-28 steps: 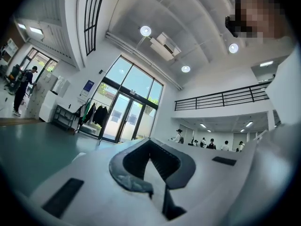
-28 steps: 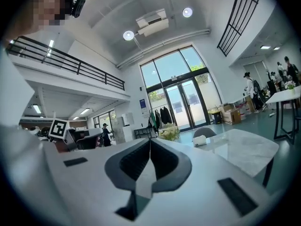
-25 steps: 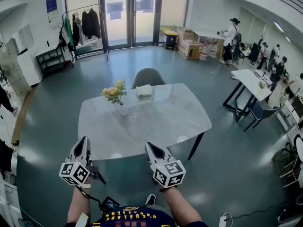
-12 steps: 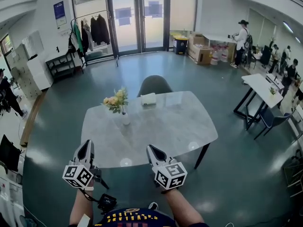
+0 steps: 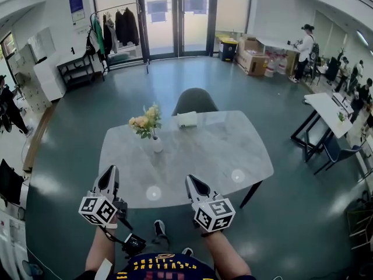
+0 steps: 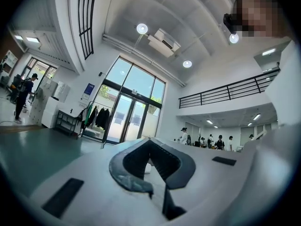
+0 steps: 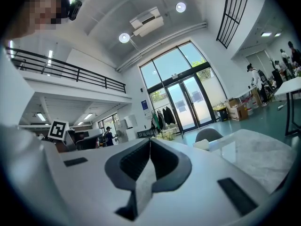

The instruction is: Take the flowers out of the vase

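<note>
As the person nears the table, it sits lower and larger in the head view than a second ago. The tips of both grippers now reach its near edge, where before they hung short of it over the floor. A shoe now shows between the forearms. The flowers stand as before in the vase, upright on the far left part of the table. They are well apart from both grippers. A white box lies near the far edge, just in front of the chair.

The left gripper points level toward the table, with its marker cube nearest the person. In its own view the jaws are pressed together at the tips and nothing lies between them. The right gripper is held beside it, also level. Its jaws likewise meet at the tips and hold nothing. In the right gripper view the flowers show small and distant just past the closed tips, left of the chair.
</note>
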Tool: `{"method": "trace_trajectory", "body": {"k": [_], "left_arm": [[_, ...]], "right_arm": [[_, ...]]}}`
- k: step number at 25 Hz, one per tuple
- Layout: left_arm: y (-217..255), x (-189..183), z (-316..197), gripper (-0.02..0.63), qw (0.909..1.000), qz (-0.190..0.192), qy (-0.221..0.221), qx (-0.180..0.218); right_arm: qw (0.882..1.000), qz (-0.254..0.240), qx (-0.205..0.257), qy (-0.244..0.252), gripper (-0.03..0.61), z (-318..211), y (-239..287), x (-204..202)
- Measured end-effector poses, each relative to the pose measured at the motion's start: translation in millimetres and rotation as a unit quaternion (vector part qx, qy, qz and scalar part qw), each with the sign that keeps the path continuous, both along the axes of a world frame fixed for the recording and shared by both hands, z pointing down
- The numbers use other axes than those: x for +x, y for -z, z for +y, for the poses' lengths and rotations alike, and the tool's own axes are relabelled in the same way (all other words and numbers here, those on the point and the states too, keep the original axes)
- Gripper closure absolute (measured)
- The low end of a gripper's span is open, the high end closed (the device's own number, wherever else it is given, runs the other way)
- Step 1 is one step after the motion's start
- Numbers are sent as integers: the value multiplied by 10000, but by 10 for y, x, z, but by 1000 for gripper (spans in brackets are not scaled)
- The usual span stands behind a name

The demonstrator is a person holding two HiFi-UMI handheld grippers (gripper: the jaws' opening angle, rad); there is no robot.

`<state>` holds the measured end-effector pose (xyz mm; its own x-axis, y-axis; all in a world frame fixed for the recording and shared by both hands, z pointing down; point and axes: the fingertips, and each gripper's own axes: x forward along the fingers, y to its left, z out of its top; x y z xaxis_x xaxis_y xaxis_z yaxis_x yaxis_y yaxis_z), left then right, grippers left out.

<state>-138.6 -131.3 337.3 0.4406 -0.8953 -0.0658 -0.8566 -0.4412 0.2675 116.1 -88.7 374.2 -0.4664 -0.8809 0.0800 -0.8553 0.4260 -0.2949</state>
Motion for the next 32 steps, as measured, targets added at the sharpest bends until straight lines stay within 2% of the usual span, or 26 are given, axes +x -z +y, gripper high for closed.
{"method": "trace_trajectory", "body": {"k": [5, 14, 19, 26, 32], "left_arm": [[177, -19, -610, 612, 9992, 194, -185, 289], [69, -48, -1489, 612, 9980, 334, -432, 313], [-101, -131, -1794, 612, 9979, 406, -486, 166], [-158, -295, -2196, 612, 9966, 565, -570, 168], [-373, -340, -2445, 612, 9947, 667, -781, -3]], "right_arm": [[9994, 194, 80, -286, 571, -420, 70, 38], [9979, 383, -63, -510, 571, -1175, -7, -58], [9972, 487, -213, -528, 571, -1456, -97, -169], [9959, 688, -285, -519, 571, -1841, -94, -392], [9945, 811, -389, -531, 571, -2108, -170, -571]]}}
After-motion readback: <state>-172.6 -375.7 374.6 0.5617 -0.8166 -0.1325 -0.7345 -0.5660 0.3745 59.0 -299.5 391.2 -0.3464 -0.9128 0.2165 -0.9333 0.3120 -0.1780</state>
